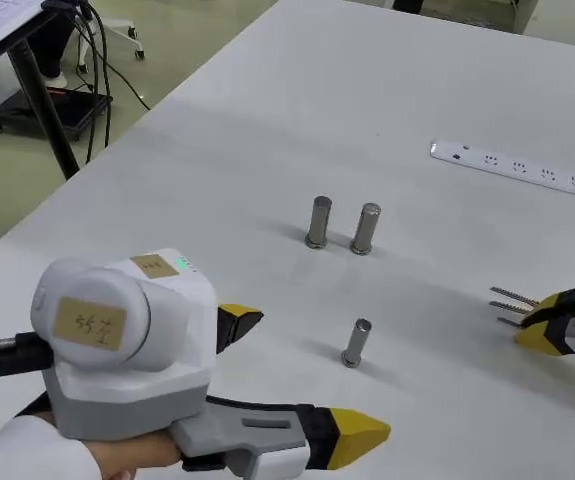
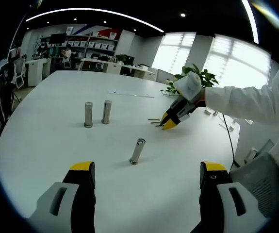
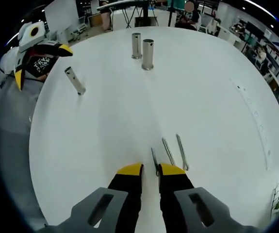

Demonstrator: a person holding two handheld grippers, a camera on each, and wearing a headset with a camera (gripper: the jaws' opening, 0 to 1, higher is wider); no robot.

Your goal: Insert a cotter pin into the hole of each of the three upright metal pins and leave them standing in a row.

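**First cotter pickup**

We judge this to be the first pickup, since every pin looks bare. Our right gripper holds its jaws narrow around the end of one of three cotters, which lie well right of the lone pin. We cannot tell whether the jaws clamp it. Our left gripper hangs wide open just short of the lone pin. Next comes a firm pinch, then a lift. The pins are plain grey cylinders, upright, and a pair stands beyond the lone pin.

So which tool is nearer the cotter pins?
Right. The right tool is at the cotter pins, one between its jaws; the left tool is beyond the lone metal pin.
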